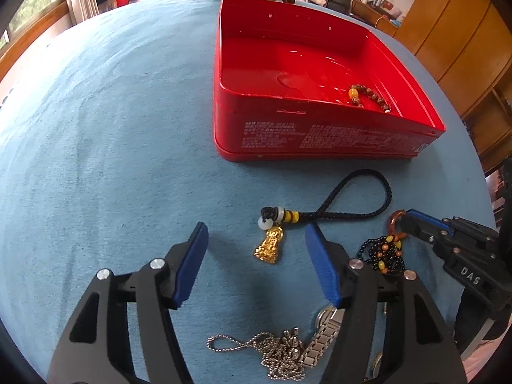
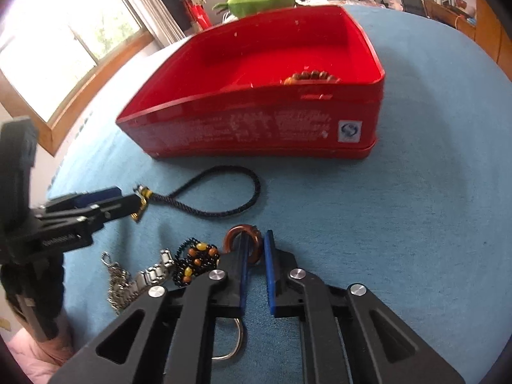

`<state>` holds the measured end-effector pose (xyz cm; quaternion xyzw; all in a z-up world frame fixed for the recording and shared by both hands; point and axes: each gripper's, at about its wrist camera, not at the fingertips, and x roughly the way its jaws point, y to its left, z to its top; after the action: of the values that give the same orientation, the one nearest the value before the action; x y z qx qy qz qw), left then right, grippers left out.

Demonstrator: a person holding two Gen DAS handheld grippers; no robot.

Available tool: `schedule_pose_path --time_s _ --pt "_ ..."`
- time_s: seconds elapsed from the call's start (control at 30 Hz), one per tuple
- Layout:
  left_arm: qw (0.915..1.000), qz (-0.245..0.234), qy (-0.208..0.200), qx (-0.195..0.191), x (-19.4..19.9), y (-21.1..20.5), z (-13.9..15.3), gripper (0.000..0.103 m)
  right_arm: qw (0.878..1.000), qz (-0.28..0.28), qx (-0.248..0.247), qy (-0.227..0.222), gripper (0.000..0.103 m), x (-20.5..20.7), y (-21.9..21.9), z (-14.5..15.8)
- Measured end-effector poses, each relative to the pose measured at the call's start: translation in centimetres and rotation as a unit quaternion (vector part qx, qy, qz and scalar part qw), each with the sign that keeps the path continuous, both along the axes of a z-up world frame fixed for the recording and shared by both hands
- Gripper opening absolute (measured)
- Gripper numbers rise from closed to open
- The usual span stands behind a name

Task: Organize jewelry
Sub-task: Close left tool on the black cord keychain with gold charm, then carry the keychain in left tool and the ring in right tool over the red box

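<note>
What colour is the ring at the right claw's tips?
Reddish-brown ring, clearest in the right wrist view.

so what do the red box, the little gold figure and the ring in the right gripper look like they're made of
Red box: probably painted tin; thin rolled rim, glossy reflective floor, printed side.
Gold figure: shiny gold-coloured metal or plated casting, bright glints; could be coated plastic.
Ring, gripped by the right gripper: translucent reddish-brown, polished, like agate, resin or glass; cannot tell which.
</note>
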<state>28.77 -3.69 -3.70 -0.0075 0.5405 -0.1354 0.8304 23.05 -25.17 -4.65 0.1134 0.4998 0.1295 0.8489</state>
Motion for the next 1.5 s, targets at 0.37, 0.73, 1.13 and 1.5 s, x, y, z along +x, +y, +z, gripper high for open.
schedule_pose_path --time_s 0.37,0.73,1.13,1.5 --pt "1.0000 0.003 0.005 0.008 1.1 -1.6 -0.7 0.066 1.000 -0.008 0.020 -0.012 0.008 -0.6 -1.9 1.2" --pt "0.9992 -0.014 -0.014 0.035 0.6 -3.0 -1.0 0.022 0.999 -0.022 0.030 -0.007 0.008 -0.2 -2.4 0.9" --pt "0.9992 -0.009 -0.036 -0.015 -1.0 -0.8 1.1 0.008 0.999 -0.026 0.038 -0.013 0.008 -0.3 -2.8 1.2" --pt "0.9980 -0.001 -0.053 -0.035 -1.9 0.0 2.0 0.008 0.998 -0.026 0.043 -0.022 0.008 -0.6 -3.0 1.5"
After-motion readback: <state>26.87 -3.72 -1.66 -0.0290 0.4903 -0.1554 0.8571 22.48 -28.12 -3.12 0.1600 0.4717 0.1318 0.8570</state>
